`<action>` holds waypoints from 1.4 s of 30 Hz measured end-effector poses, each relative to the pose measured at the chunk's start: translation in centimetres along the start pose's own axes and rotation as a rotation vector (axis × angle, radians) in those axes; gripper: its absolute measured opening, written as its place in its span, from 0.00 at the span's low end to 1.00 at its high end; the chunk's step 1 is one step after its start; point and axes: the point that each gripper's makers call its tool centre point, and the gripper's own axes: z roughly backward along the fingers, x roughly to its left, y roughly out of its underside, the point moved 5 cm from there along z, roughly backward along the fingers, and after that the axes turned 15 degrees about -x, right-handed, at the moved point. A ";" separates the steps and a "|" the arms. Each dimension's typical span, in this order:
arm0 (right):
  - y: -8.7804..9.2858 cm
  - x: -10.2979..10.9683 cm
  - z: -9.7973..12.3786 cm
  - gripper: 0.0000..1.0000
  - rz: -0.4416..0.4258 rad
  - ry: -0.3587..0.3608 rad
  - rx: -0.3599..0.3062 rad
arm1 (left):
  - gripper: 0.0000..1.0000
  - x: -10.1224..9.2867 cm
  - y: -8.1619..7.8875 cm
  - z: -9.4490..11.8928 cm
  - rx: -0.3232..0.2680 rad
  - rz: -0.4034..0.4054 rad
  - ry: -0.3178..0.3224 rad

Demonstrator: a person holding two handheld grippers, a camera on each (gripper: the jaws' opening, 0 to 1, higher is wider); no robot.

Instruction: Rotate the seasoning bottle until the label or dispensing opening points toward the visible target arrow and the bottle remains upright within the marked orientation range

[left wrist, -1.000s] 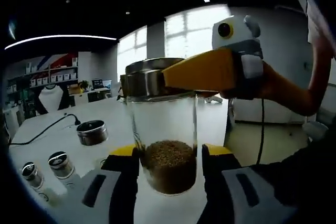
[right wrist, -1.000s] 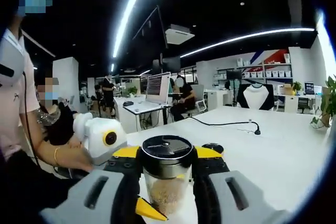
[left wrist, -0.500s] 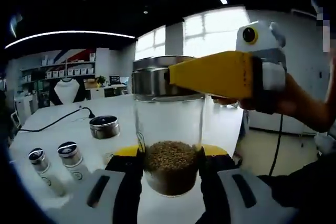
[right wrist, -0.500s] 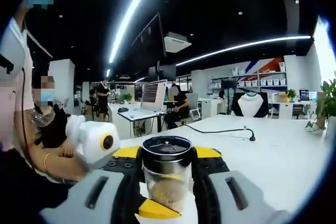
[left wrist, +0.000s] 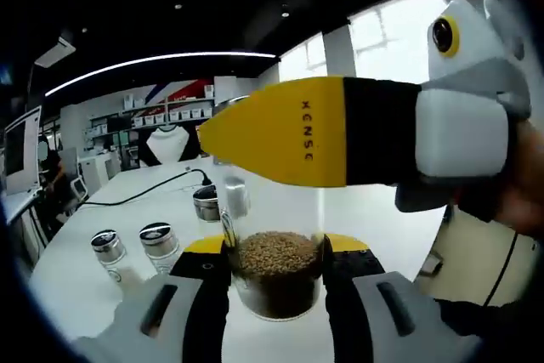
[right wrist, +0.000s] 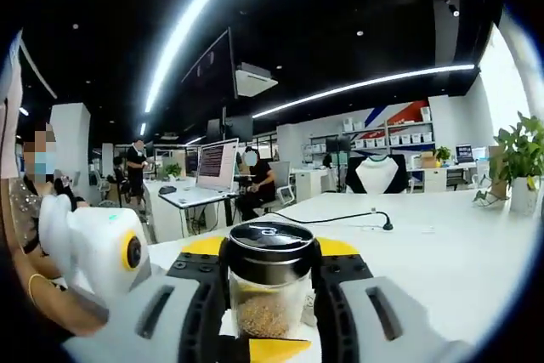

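Left gripper view: long white table (left wrist: 76, 252) running far to the left, with two small spare shakers (left wrist: 136, 248) standing near left and a black cable (left wrist: 153, 186) trailing toward the far end; nearer, dominating the right, the right gripper (left wrist: 280, 129) reaching in from the right with its yellow jaw across the top of the seasoning bottle (left wrist: 274, 269), hiding the cap from this side. Below it, the left gripper (left wrist: 274, 265) pinching the clear glass body low down, at the level of the brown granules, jaws pressed against both sides. Likely arranged this way so that the lower grip steadies the jar upright while the upper one turns the cap or top. Right gripper view: same table (right wrist: 459, 252) stretching far right, potted plant (right wrist: 514, 163) at the far right edge, the left gripper (right wrist: 98, 248) showing at the near left; the right gripper (right wrist: 270, 265) closed on the seasoning bottle (right wrist: 270, 282) just under its dark metal cap (right wrist: 270, 244), jaws touching left and right of the neck. No target arrow or marked range to be made out, so orientation cannot be judged
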 end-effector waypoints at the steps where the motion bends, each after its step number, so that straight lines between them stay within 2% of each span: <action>1: -0.1 0.0 0.0 0.36 -0.010 -0.005 -0.004 | 0.44 0.0 -0.1 0.0 -0.007 -0.008 0.002; 2: -0.4 -0.2 0.2 0.36 -0.028 -0.021 -0.009 | 0.44 0.1 -0.5 0.1 -0.039 -0.037 0.026; 4: -0.8 -0.3 0.3 0.35 -0.030 -0.042 -0.013 | 0.44 0.1 -0.8 0.1 -0.055 -0.010 0.047; 5: -1.0 -0.3 0.4 0.35 -0.028 -0.050 -0.015 | 0.44 -0.1 -1.1 0.0 -0.076 0.029 0.084; 7: -1.5 0.2 0.4 0.35 -0.009 -0.120 -0.009 | 0.44 -0.1 -1.4 0.0 -0.103 0.096 0.124; 9: -2.0 0.6 0.4 0.35 0.005 -0.161 -0.018 | 0.45 -0.1 -1.7 0.1 -0.137 0.150 0.173; 10: -2.2 1.0 0.6 0.35 0.020 -0.218 -0.016 | 0.45 -0.1 -1.9 0.3 -0.143 0.196 0.209; 13: -2.5 1.5 0.8 0.35 0.005 -0.270 -0.022 | 0.45 -0.1 -2.3 0.6 -0.149 0.172 0.308; 16: -2.5 1.7 0.8 0.35 0.001 -0.293 -0.014 | 0.45 0.0 -2.4 0.6 -0.114 0.147 0.388; 17: -2.5 1.8 0.8 0.36 0.003 -0.297 -0.011 | 0.45 0.0 -2.3 0.6 -0.107 0.133 0.393; 19: -2.1 1.8 0.8 0.36 0.014 -0.297 0.003 | 0.45 0.2 -2.0 0.4 -0.119 0.078 0.359; 21: -1.8 1.7 0.8 0.36 0.008 -0.291 0.011 | 0.45 0.1 -1.7 0.5 -0.107 0.084 0.347; 22: -1.4 1.5 0.9 0.36 -0.003 -0.278 0.018 | 0.45 0.1 -1.1 0.5 -0.085 0.068 0.300; 26: -0.3 1.1 1.2 0.36 -0.020 -0.192 0.042 | 0.44 0.1 -0.2 0.2 -0.051 0.061 0.248; 27: -0.1 1.1 1.2 0.36 -0.009 -0.173 0.038 | 0.44 0.0 0.0 0.1 -0.048 0.070 0.243; 30: -0.1 1.1 1.3 0.36 0.002 -0.124 0.025 | 0.44 -0.2 0.1 -0.1 -0.059 0.030 0.203; 35: 0.0 0.3 1.0 0.37 0.036 -0.010 0.029 | 0.44 -0.6 0.2 -0.5 -0.055 0.060 0.135; 36: 0.1 0.2 1.0 0.37 0.052 0.005 0.027 | 0.44 -0.6 0.3 -0.5 -0.051 0.069 0.139; 37: 0.3 0.4 0.9 0.37 0.054 0.005 0.024 | 0.44 -0.6 0.4 -0.5 -0.053 0.082 0.133; 40: 0.5 0.3 0.7 0.37 0.047 0.024 0.024 | 0.44 -0.4 0.5 -0.3 -0.037 0.034 0.088; 42: 0.3 0.4 0.7 0.37 0.051 0.011 0.017 | 0.44 -0.4 0.3 -0.2 -0.044 0.040 0.085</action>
